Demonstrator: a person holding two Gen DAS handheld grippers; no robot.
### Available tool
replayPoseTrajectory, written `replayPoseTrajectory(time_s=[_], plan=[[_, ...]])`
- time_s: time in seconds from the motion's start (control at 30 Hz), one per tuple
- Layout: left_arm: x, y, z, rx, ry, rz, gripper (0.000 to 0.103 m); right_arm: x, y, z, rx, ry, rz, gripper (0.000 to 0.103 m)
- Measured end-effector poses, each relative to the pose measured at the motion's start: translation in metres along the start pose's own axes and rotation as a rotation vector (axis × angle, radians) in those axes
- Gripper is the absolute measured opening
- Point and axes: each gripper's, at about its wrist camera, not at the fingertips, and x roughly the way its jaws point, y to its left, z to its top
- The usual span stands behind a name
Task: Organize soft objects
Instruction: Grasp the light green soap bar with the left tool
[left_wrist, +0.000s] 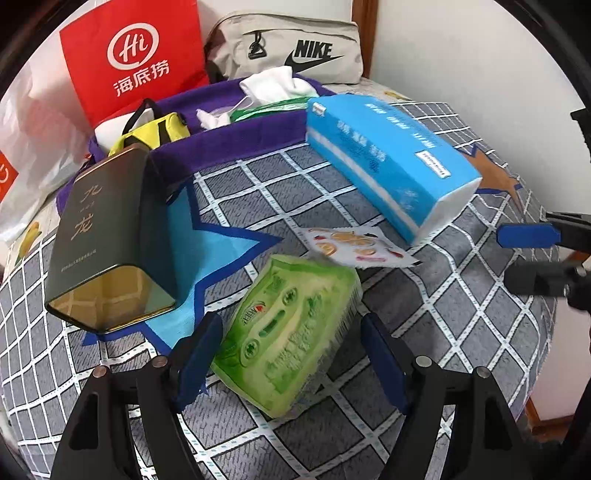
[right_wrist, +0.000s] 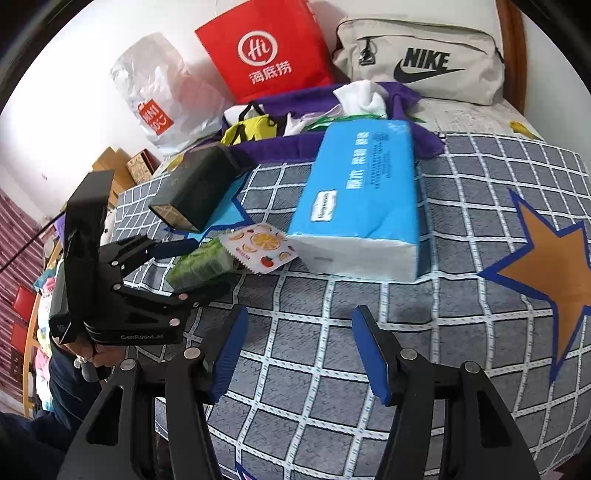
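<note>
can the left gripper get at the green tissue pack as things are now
Probably yes. The left gripper is open with the green pack already between its fingers, nothing lying on the pack, and the tin off to one side.

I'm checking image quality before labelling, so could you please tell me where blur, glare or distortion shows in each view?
Left wrist view: fisheye bends the checked bedspread lines, dark corners frame it; the green pack and blue pack are slightly smeared; the tin's shiny end mirrors the checks. Right wrist view: same bending; the white wall is washed out; the green pack is blurred.
</note>
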Motion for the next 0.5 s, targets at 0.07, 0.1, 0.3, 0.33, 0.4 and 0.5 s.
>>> replayPoseTrajectory(time_s=[0.07,0.1,0.3,0.33,0.4,0.5], plan=[[-0.001,0.001,-0.002,-0.007,-0.007,0.003,0.070,0.005,0.007,0.001,-0.020,0.007,-0.007,0.058],[-0.003,0.003,-0.003,-0.014,-0.010,0.007,0.063,0.007,0.011,0.000,-0.033,0.011,-0.012,0.058],[-0.016,0.021,-0.015,-0.072,-0.025,-0.060,0.050,0.013,0.033,-0.001,-0.108,0.023,-0.018,0.058],[-0.018,0.025,-0.018,-0.093,-0.027,-0.068,0.048,0.014,0.035,-0.001,-0.108,0.024,-0.014,0.058],[-0.026,0.033,-0.024,-0.129,-0.036,-0.086,0.047,0.016,0.038,0.001,-0.103,0.026,-0.009,0.058],[-0.037,0.043,-0.032,-0.175,-0.048,-0.050,0.045,0.016,0.043,0.001,-0.109,0.020,0.008,0.058]])
